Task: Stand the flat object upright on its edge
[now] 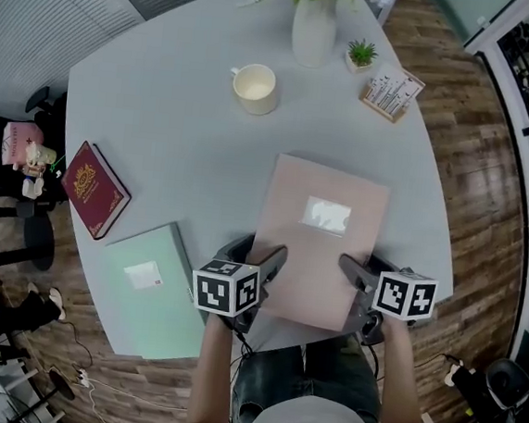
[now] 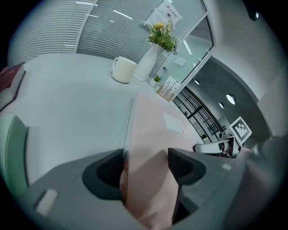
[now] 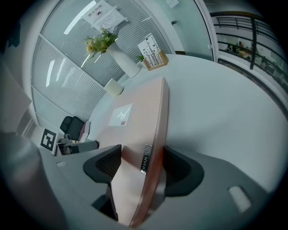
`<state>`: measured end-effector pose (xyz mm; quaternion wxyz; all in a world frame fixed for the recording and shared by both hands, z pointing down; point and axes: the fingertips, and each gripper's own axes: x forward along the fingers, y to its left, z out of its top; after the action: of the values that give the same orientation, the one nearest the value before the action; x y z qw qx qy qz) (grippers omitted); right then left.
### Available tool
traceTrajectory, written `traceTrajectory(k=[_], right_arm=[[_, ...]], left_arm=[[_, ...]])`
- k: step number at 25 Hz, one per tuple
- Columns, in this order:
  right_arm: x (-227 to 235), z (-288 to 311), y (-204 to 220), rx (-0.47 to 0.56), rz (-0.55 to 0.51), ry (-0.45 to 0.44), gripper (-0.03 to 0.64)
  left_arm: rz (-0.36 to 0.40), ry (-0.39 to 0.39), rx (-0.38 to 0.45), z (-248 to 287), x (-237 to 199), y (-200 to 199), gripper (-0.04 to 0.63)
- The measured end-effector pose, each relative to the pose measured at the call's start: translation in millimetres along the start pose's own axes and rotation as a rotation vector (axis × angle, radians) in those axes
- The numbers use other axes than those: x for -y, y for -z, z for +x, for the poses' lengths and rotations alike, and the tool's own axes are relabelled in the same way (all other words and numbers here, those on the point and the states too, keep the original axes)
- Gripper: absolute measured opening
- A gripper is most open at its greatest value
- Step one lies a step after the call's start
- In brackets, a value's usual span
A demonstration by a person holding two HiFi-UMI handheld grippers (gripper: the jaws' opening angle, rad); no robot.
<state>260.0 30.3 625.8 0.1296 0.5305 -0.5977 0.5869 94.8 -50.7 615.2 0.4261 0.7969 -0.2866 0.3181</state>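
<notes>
Pink folder lies cover up on the counter, its near short edge at the counter's near edge and a white label showing on the cover. Whether the near edge is raised off the surface cannot be told. The left gripper is clamped on the folder's near left corner, one jaw over the cover and one outside the long edge, with the folder filling the space between the pads in the left gripper view. The right gripper is clamped on the near right corner, one pad against the spine with its small metal tag and the other against the cover. Nearest neighbour is a green folder, flat at the near left edge just beside the left gripper, with a strip of bare counter between it and the pink folder. A dark red book lies at the left edge, well apart. Beyond the folder's far edge stands a cream cup. Farther off, at the far edge, stand a white vase with flowers, a small potted plant and a card stand.
</notes>
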Motion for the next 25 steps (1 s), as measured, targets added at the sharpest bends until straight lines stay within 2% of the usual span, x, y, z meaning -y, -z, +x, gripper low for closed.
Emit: traceTrajectory(k=[6,9,17,25], right_arm=[[-4.3,-4.1,-2.5,-0.002,0.005,-0.013,0.306],[-11.2,-10.8,-12.1,0.027,-0.031,-0.008,0.304],[-53.3,-38.9,-51.5,0.136,-0.147,-0.048,0.302],[-100.2,-60.7,-96.0,0.218,-0.287,-0.12,0.302]], left_arm=[[-0.004,0.017,0.016,-6.8,2.5,-2.4,0.301],[-0.005,0.017,0.051,-15.5,5.5,-8.8,0.298],[0.01,0.01,0.202,-56.4,18.5,-45.8,0.296],[0.054,-0.04,0.359,-104.6,27.9,-88.0,0.296]])
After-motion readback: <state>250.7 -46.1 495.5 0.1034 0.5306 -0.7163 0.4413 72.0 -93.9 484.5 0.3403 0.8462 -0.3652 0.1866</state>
